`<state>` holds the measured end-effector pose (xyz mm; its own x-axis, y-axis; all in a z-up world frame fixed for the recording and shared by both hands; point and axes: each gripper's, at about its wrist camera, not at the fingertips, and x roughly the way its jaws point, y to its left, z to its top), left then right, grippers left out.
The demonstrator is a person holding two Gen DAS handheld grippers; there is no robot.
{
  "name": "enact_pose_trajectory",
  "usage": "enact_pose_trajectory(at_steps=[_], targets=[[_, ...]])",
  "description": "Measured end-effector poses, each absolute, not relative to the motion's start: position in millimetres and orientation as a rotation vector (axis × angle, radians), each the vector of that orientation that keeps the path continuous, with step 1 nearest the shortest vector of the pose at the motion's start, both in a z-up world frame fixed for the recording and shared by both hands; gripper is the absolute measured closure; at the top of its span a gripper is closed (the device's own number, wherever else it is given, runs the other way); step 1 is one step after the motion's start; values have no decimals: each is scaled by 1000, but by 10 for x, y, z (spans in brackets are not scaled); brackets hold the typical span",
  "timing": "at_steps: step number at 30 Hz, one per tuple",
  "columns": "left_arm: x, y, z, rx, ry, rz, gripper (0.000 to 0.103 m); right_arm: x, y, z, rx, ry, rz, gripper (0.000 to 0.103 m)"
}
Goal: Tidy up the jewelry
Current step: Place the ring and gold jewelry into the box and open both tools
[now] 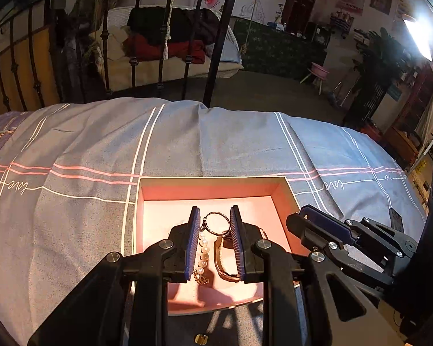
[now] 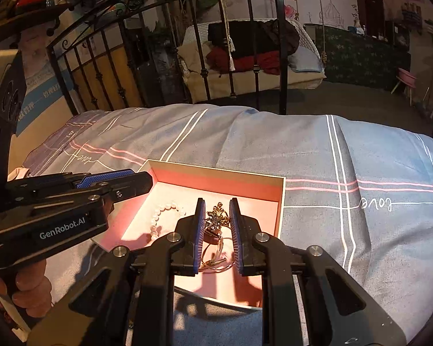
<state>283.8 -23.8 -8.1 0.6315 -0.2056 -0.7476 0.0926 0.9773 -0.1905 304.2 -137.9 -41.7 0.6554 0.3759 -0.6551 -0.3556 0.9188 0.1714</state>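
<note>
Pink box (image 1: 216, 186) on striped bedspread (image 1: 101, 144) | iron headboard (image 1: 135, 66) behind | both claws slightly parted, holding nothing

Open box (image 1: 210, 186) on bedspread (image 1: 101, 144), pearl bracelet (image 1: 202, 252) left in box, watch (image 1: 222, 259) beside it, chain tangle (image 2: 216, 216) right, metal bedframe (image 1: 216, 43) behind

One pink box (image 1: 147, 199) sits on the bed (image 1: 101, 144). Inside I count one pearl bracelet (image 2: 161, 216), one gold necklace (image 2: 216, 213), one ring (image 1: 215, 222) and one watch (image 1: 220, 262). Two grippers (image 1: 215, 239) (image 2: 216, 230).
</note>
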Motion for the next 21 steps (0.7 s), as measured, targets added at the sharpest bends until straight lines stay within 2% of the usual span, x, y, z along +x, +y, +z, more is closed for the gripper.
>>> enact_pose_trajectory(at_steps=[21], targets=[[3017,-268,-428,-118,975,-161,82,3122,-1207,-744,-3,828,442,85]])
